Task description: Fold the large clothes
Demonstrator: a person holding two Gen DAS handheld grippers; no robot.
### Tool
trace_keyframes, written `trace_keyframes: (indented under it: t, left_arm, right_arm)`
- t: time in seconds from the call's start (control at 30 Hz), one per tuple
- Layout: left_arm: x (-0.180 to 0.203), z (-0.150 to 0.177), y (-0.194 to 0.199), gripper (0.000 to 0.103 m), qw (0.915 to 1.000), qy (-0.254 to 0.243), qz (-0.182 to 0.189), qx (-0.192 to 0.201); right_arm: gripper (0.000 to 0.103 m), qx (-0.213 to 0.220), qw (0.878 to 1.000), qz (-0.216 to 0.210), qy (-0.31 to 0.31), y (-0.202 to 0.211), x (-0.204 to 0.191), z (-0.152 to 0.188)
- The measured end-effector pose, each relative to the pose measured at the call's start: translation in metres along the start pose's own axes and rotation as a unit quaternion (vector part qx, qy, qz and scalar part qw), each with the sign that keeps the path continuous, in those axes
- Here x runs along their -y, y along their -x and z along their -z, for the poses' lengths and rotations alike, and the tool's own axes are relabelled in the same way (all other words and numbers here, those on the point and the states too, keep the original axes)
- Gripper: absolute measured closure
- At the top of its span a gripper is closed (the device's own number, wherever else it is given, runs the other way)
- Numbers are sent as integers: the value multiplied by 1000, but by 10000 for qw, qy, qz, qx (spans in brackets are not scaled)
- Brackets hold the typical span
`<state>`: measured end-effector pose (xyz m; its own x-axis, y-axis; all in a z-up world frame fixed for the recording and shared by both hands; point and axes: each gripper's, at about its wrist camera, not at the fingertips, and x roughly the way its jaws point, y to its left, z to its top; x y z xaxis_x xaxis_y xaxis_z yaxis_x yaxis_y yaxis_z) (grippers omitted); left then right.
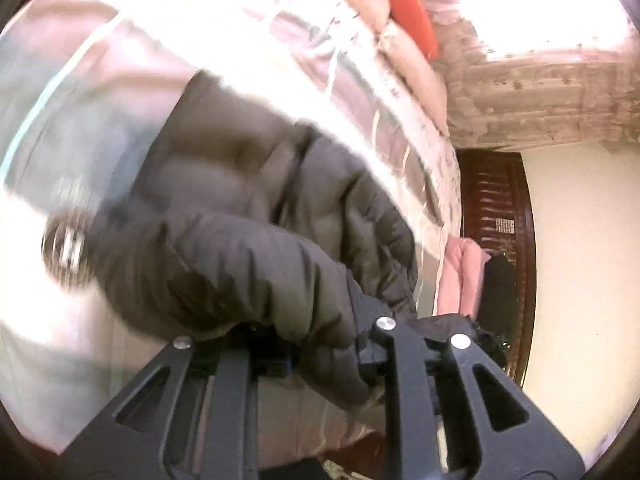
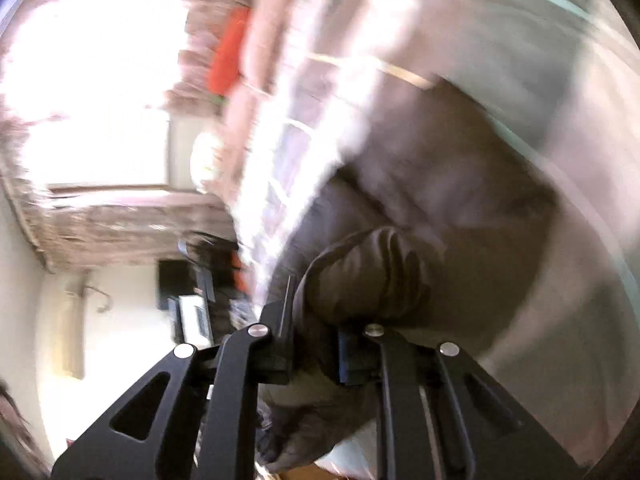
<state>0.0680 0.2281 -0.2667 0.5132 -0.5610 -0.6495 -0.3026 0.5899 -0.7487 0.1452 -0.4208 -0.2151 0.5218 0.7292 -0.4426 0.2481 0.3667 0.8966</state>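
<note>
Over the bed [image 1: 120, 92], both grippers pinch the dark puffer jacket [image 1: 224, 208]: left gripper [image 1: 320, 356] clamps a padded fold, right gripper [image 2: 314, 356] another bunch.

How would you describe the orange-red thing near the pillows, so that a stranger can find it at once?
Start from the bed with its pale striped cover, where the dark puffy jacket lies. Follow the row of pink pillows along the head of the bed. The carrot toy lies against them: it is the only bright orange-red thing there, long, with a bit of green at one end.
</note>
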Motion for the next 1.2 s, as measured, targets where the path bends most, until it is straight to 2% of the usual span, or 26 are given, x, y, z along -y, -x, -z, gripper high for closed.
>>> trace_keyframes:
  t: [0.07,0.2,0.23,0.27,0.33,0.43,0.53,0.6,0.67,0.73,0.8,0.87,0.93,0.97,1.0,1.03,1.07,1.1,1.13,1.2]
  left_arm:
    - [11,-33,1,84,9995,98,240,171]
    - [5,-102,-12,82,9936,860,587,435]
    - [4,-112,-19,82,9928,954,569,437]
    - [4,-128,-30,81,9926,1056,452,392]
    - [2,-152,-54,81,9923,1210,39,247]
    - [-10,-171,-76,80,9877,1550,-90,197]
    - [-35,-174,-105,78,9847,1663,-510,24]
    - [-60,-167,-123,78,9756,2036,-818,-80]
    - [-87,-150,-135,78,9630,2584,-760,-133]
    - [-95,-146,-138,78,9587,2763,-661,-121]
    - [-96,-155,-130,77,9565,2861,-571,-64]
    - [-91,-175,-100,73,9559,2906,-357,239]
    - [-79,-198,-73,68,9632,2636,-235,470]
    - [-72,-207,-61,56,9677,2442,-225,583]
    - [-63,-214,-45,38,9712,2199,-422,809]
    - [-54,-220,-22,10,9712,1931,-765,1169]
    - [-48,-221,-4,7,9683,1777,-958,1472]
    - [-43,-223,17,7,9640,1670,-1092,1756]
    - [-40,-223,34,8,9627,1597,-1117,1875]
    - [-29,-218,46,11,9668,1341,-1280,1760]
  right_arm:
    - [88,237,9993,-290,-42,-18,-21,-34]
    - [88,706,9964,-327,-345,-57,-33,-98]
    - [88,740,9963,-247,-364,-73,-34,-111]
    - [88,750,9968,46,-264,-90,-38,-127]
    - [88,727,9958,553,-54,-113,-41,-142]
    - [88,718,9918,1052,-69,-143,-24,-151]
    - [88,557,9855,1599,-107,-172,12,-144]
    - [88,314,9807,1905,-294,-188,44,-134]
    - [88,109,9788,1968,-552,-201,74,-125]
    - [88,75,9799,1898,-603,-202,84,-121]
    - [87,61,9804,1882,-577,-196,78,-126]
    - [79,49,9828,1752,-580,-189,66,-143]
    - [62,-25,9844,1709,-419,-180,43,-157]
    - [49,-17,9849,1706,-294,-178,34,-160]
    - [29,105,9852,1710,-17,-173,17,-163]
    - [20,344,9826,1806,278,-166,1,-165]
    - [6,752,9765,1911,658,-155,-17,-166]
    - [3,992,9721,1959,823,-146,-28,-166]
    - [3,1129,9685,2025,904,-141,-36,-165]
    - [3,915,9684,2011,1161,-143,-57,-155]
